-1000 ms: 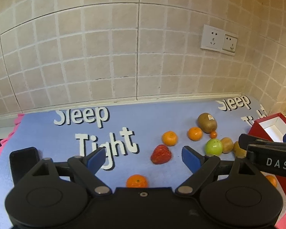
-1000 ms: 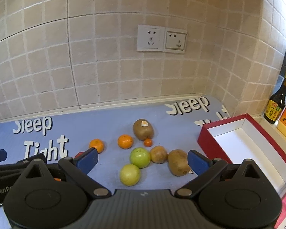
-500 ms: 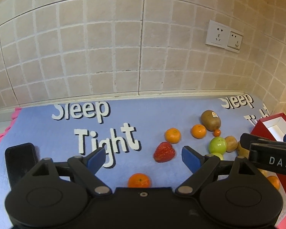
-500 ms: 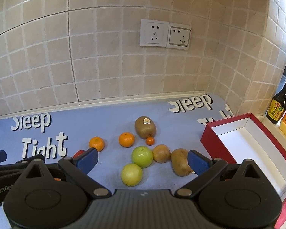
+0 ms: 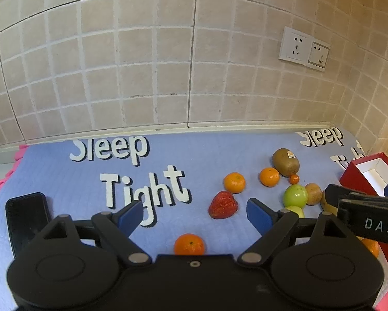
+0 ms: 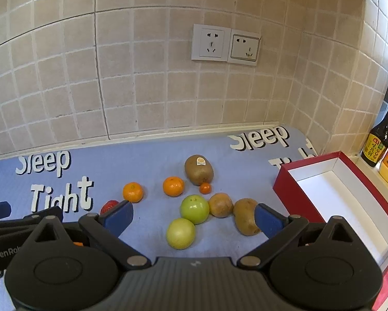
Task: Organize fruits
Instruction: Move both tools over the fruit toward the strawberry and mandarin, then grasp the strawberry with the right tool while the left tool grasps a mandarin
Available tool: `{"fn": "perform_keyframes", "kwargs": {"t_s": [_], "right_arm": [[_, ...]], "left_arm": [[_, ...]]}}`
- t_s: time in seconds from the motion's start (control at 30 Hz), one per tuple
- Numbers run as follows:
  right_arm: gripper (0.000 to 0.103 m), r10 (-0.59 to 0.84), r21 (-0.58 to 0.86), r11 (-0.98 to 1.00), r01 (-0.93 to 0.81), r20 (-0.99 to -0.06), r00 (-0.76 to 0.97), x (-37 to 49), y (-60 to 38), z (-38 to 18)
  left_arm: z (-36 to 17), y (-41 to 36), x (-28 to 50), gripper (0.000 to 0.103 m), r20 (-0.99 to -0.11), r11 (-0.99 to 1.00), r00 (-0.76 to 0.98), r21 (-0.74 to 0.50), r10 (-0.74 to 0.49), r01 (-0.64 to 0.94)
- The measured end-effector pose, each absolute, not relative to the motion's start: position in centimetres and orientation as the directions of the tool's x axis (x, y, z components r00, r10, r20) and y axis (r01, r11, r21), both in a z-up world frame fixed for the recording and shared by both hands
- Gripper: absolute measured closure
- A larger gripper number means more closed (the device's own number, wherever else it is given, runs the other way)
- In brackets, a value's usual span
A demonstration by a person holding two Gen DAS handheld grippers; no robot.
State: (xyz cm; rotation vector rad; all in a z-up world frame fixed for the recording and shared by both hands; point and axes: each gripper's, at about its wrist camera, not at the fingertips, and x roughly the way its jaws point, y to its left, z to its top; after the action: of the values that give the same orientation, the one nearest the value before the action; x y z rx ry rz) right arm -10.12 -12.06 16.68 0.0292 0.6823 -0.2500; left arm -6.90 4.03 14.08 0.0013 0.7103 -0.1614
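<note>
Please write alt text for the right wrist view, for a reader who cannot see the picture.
An open gripper, holding nothing, points at loose fruit on a blue mat: two green apples, three kiwis, oranges and a strawberry. An empty red box sits to the right, near two bottles and a tiled wall with sockets.

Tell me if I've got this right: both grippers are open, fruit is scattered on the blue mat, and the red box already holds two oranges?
Not quite. The red box is empty, its white inside bare in the right wrist view. Both the left gripper and right gripper are open, and fruit lies on the blue mat.
</note>
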Motion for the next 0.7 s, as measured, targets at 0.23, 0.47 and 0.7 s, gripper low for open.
{"fn": "perform_keyframes", "kwargs": {"t_s": [0.23,0.47,0.7], "right_arm": [[0.002,-0.219,-0.054,0.969,0.24,-0.637,0.739,-10.0,-12.0,16.2],[0.002,-0.224,-0.068,0.969,0.238,-0.653,0.724,-9.6,-13.2,14.8],[0.007,-0.098,0.063,0.975,0.212,-0.735,0.671,-7.8,-14.9,11.6]], "left_arm": [[13.7,4.3,-6.7,0.0,-0.655,0.987,0.74,-0.055,-0.15,0.151],[12.2,6.4,-6.9,0.0,-0.657,0.952,0.702,-0.084,-0.275,0.295],[9.1,7.7,-6.3,0.0,-0.708,0.929,0.633,-0.088,-0.313,0.36]]}}
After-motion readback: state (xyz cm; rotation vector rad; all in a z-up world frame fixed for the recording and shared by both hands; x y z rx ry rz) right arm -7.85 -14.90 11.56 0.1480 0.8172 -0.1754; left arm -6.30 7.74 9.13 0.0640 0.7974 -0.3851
